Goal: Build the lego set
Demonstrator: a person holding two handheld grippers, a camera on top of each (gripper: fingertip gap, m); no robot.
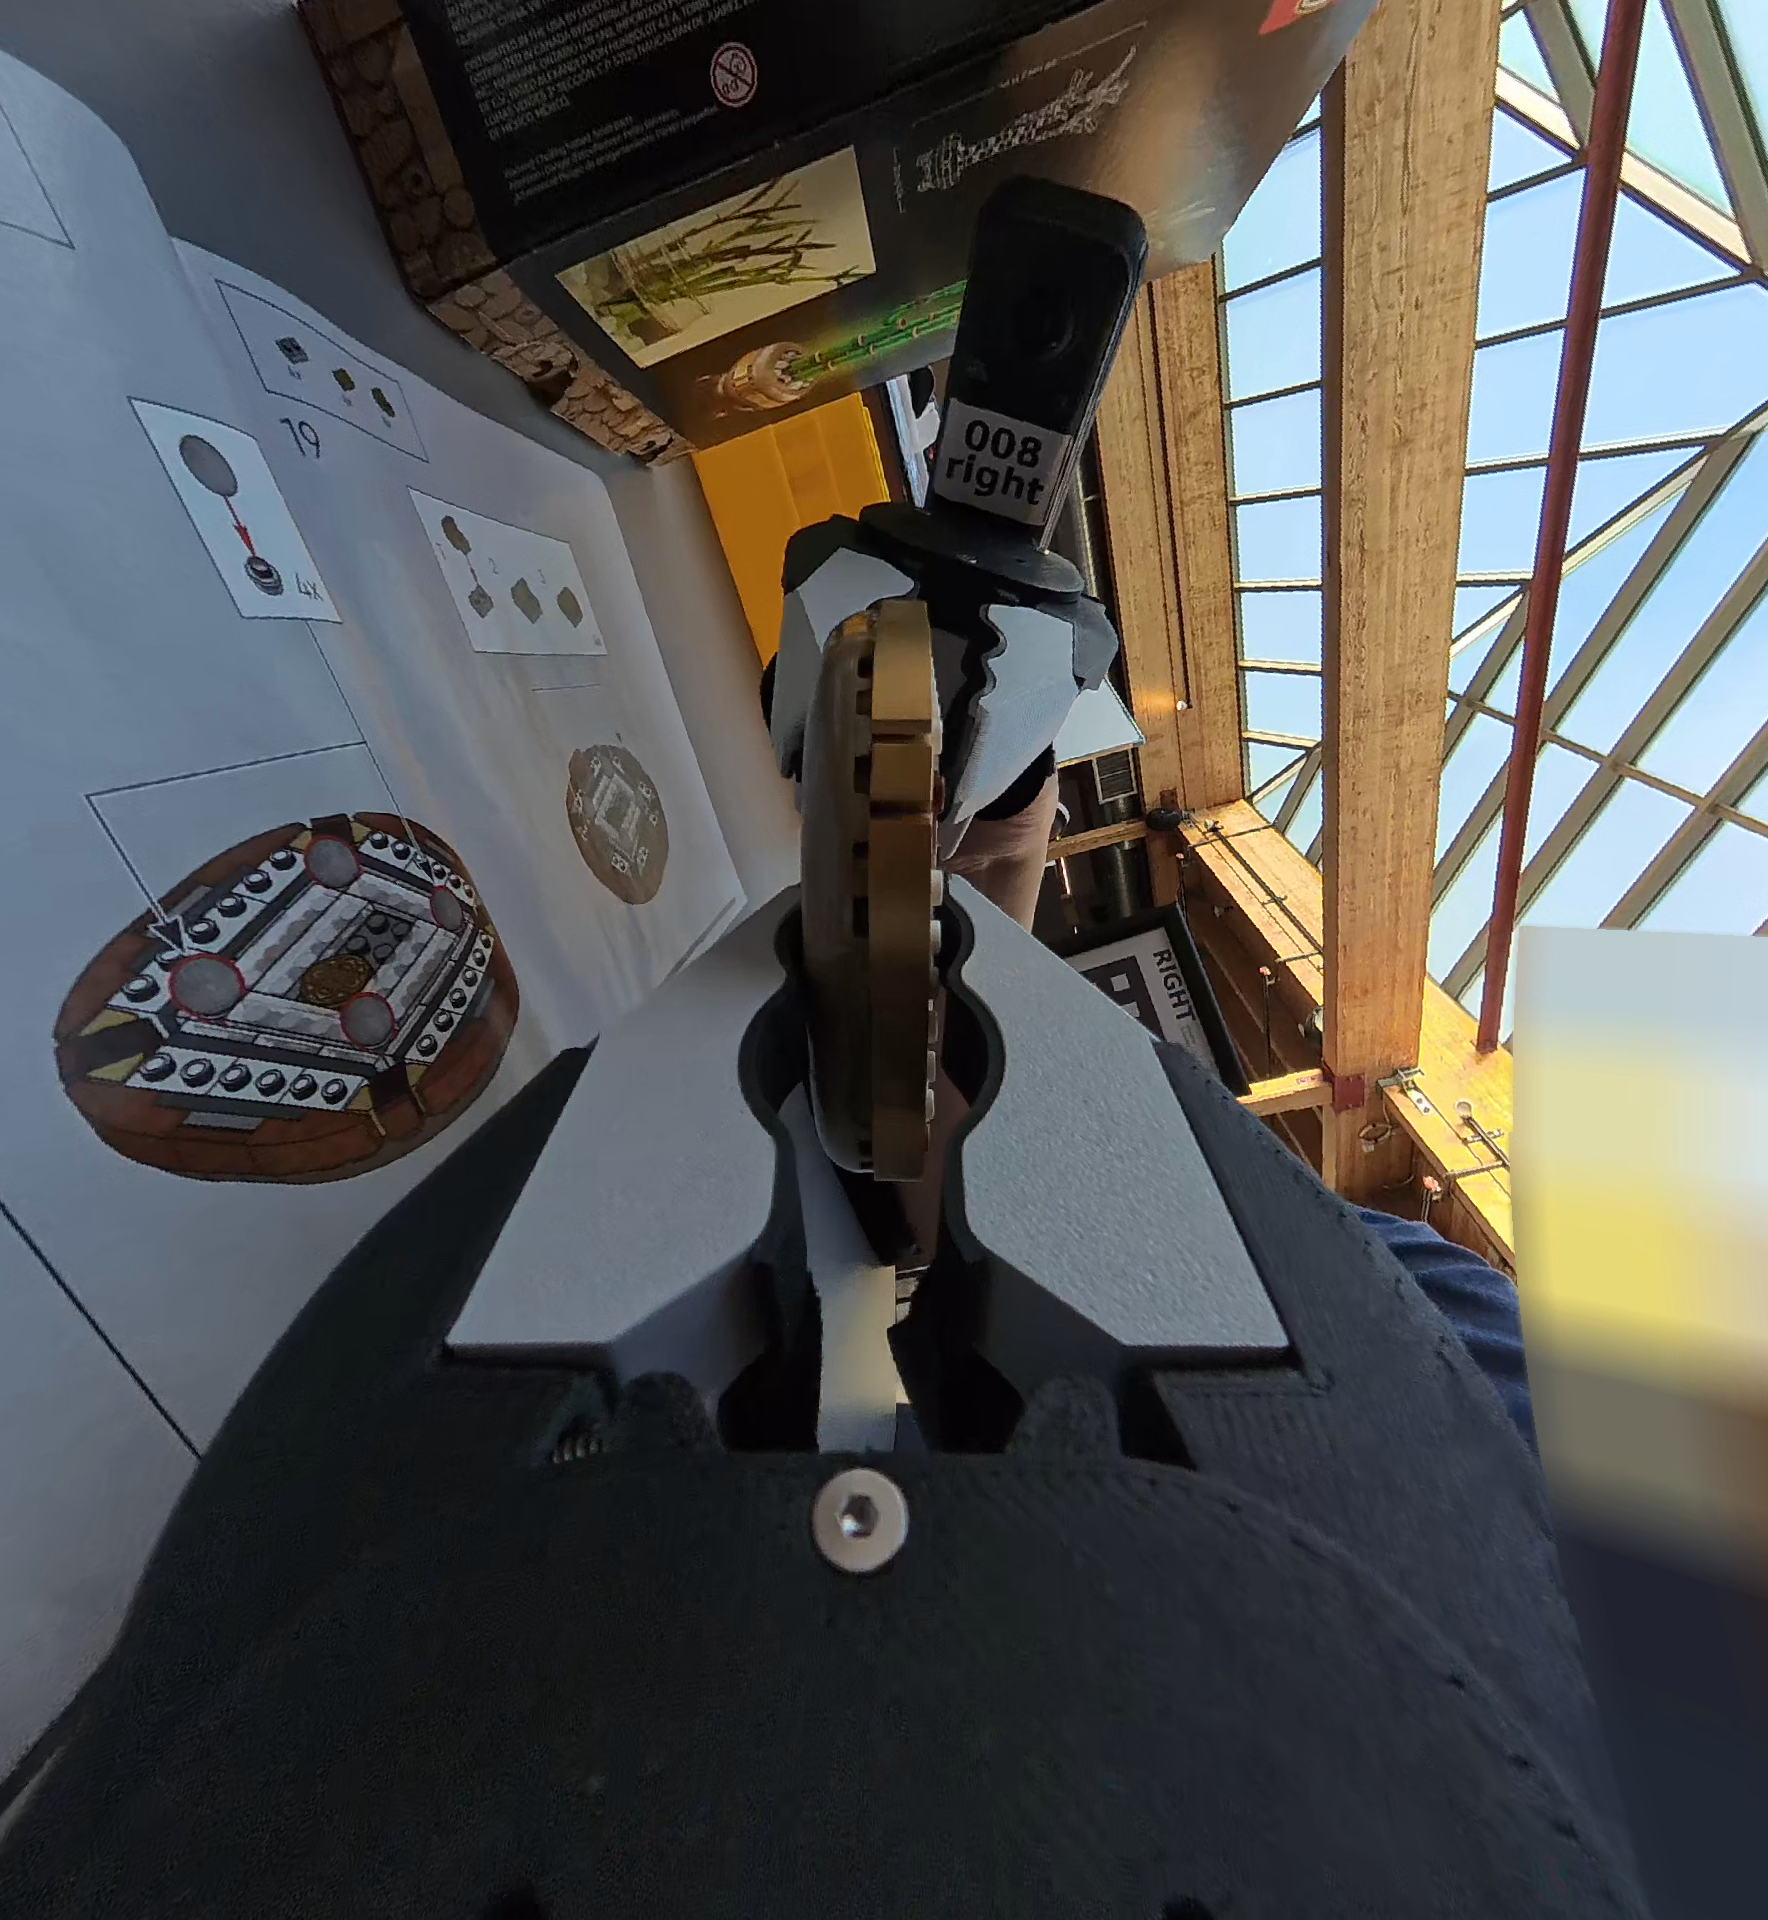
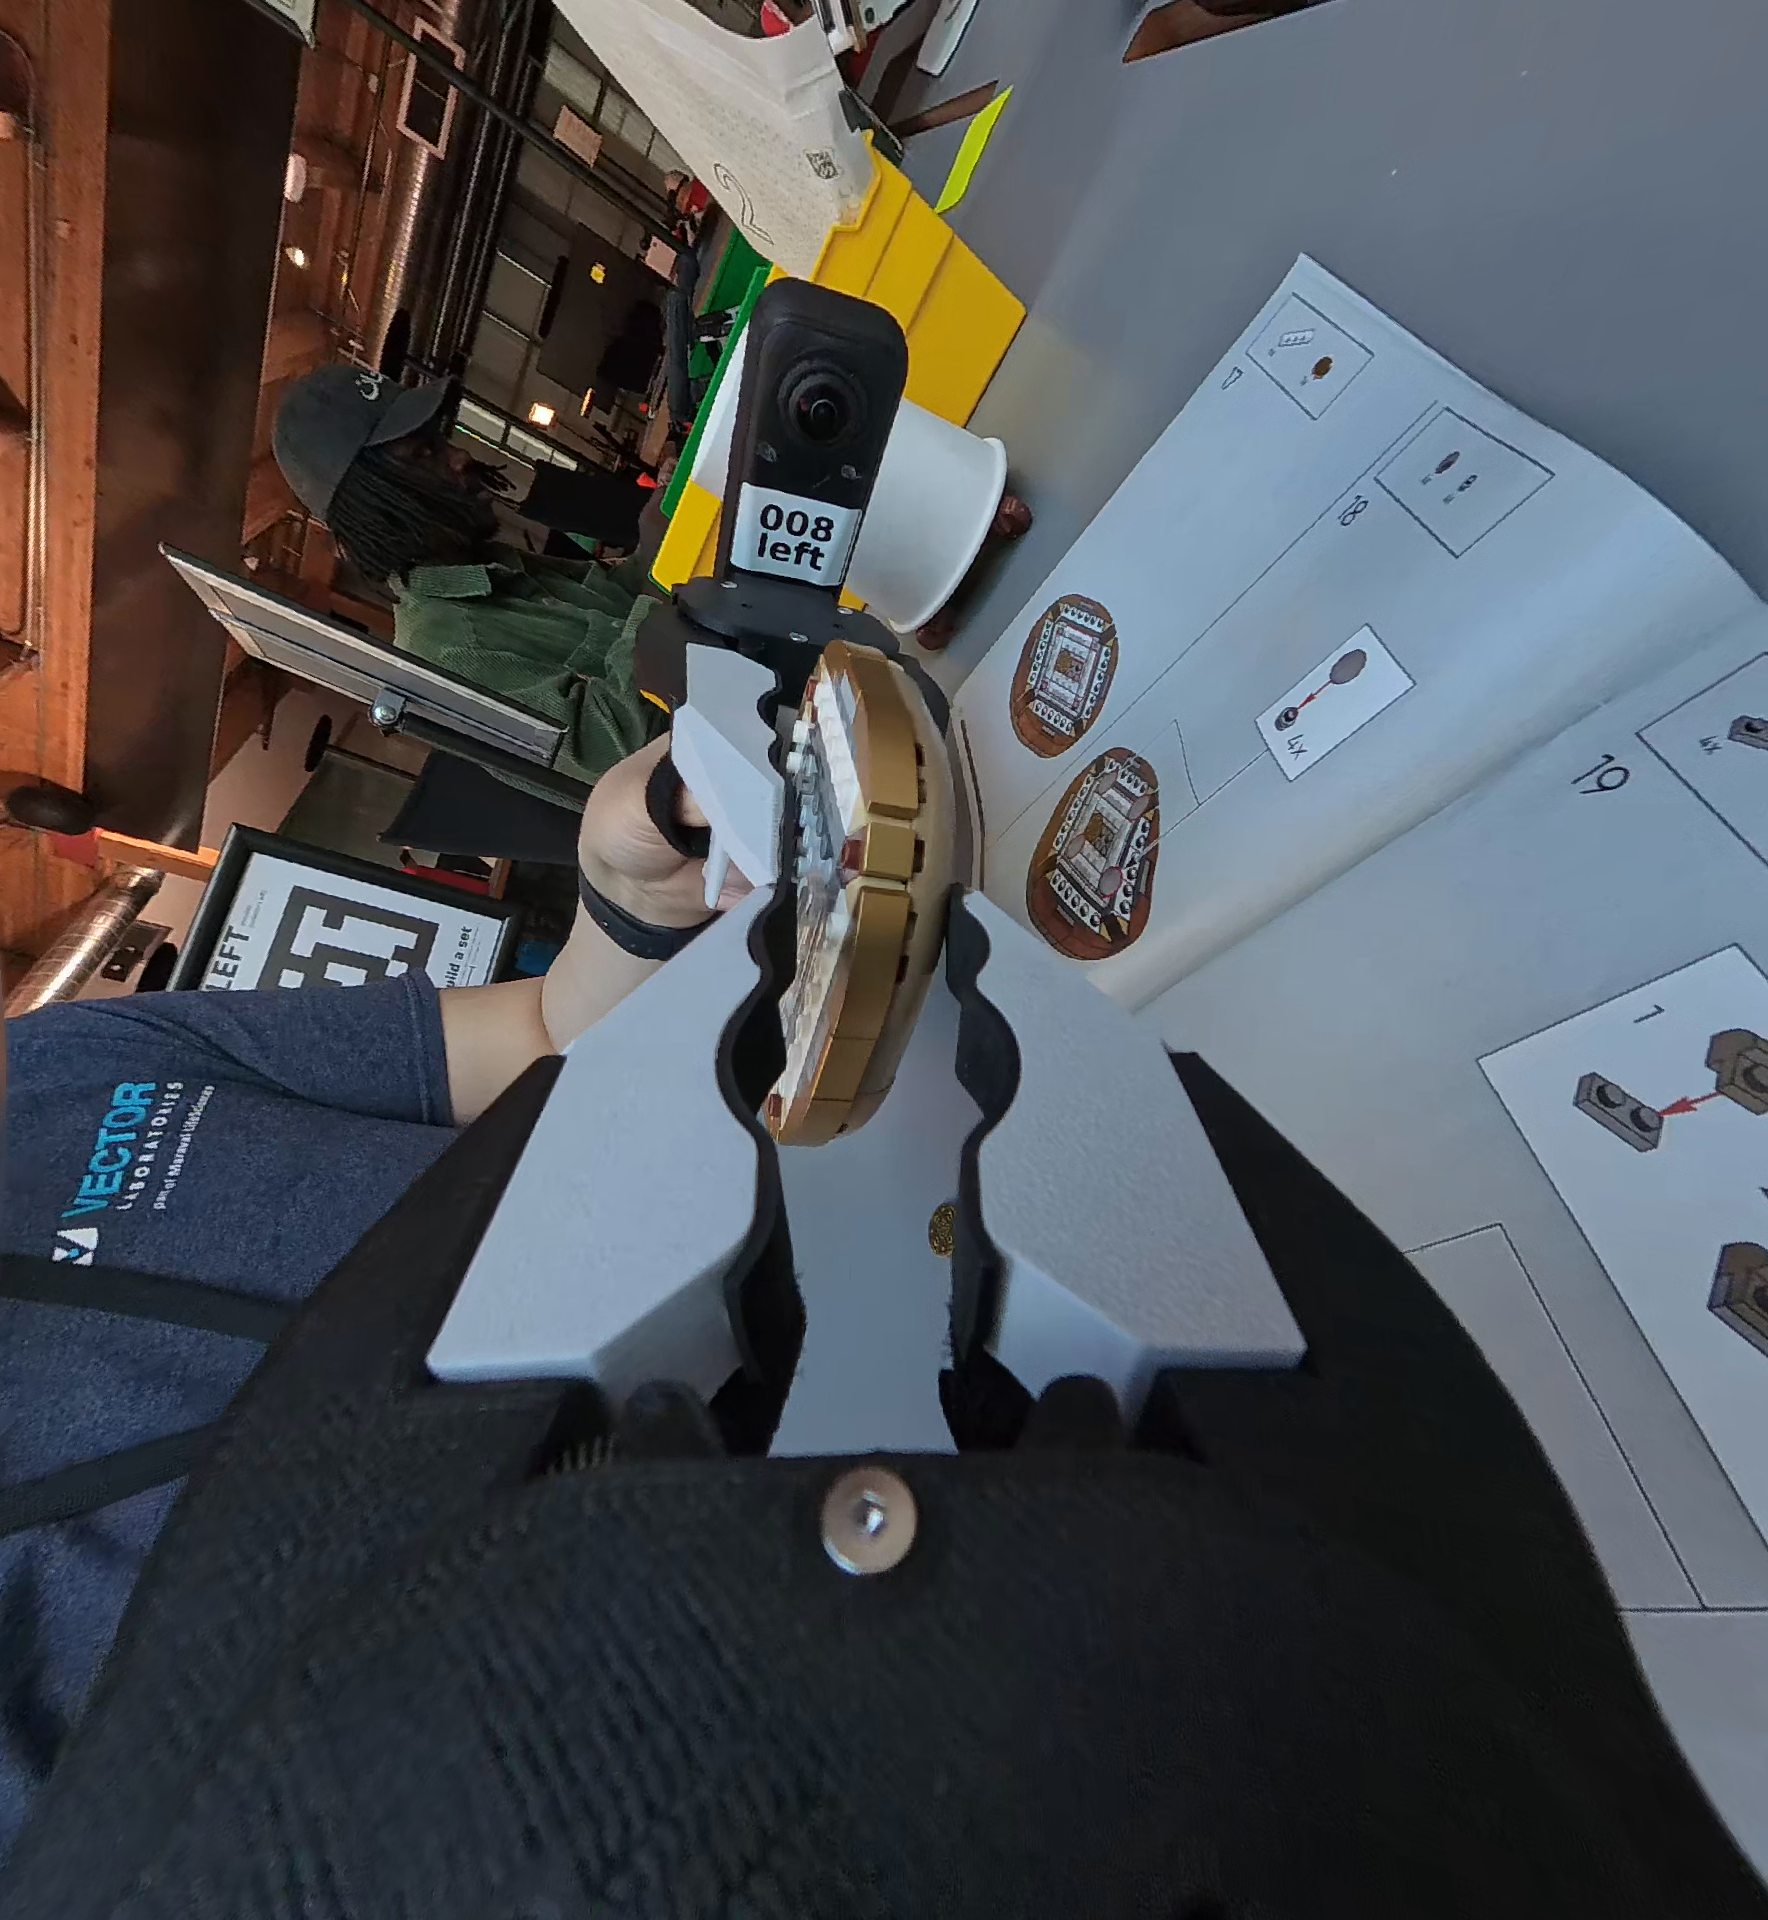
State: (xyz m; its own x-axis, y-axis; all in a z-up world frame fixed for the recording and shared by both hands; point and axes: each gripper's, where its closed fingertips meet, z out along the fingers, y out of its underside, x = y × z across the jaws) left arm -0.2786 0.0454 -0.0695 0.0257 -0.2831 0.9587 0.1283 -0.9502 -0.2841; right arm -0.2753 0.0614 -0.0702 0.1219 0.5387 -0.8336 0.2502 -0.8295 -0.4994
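The round gold-rimmed lego base (image 1: 875, 894) is held edge-on in the air above the open instruction booklet (image 1: 236, 644), clear of the grey table (image 2: 1379, 156). The left gripper (image 1: 864, 966) is clenched on its near rim, black pads pressed to both faces. The right gripper (image 2: 854, 997) straddles the opposite rim from the other side; its left pad meets the studded face, but a gap shows at the right pad, so I cannot tell whether it truly grips.

The two tools point nose to nose, both rolled onto their sides, so the table runs vertically in each view. A bare hand (image 2: 641, 842) with a dark wristband holds the left gripper's handle.

Beyond the booklet's top edge stands the black lego box (image 1: 755, 166), with a yellow bin (image 2: 921, 281) and a white cup (image 2: 932, 520) near it. A small gold round tile (image 2: 943, 1230) shows between the right gripper's fingers, apparently lying on the table behind.

The base's studded top shows only in a foreshortened sliver; its underside is hidden. The booklet is cut off at the frame edges.
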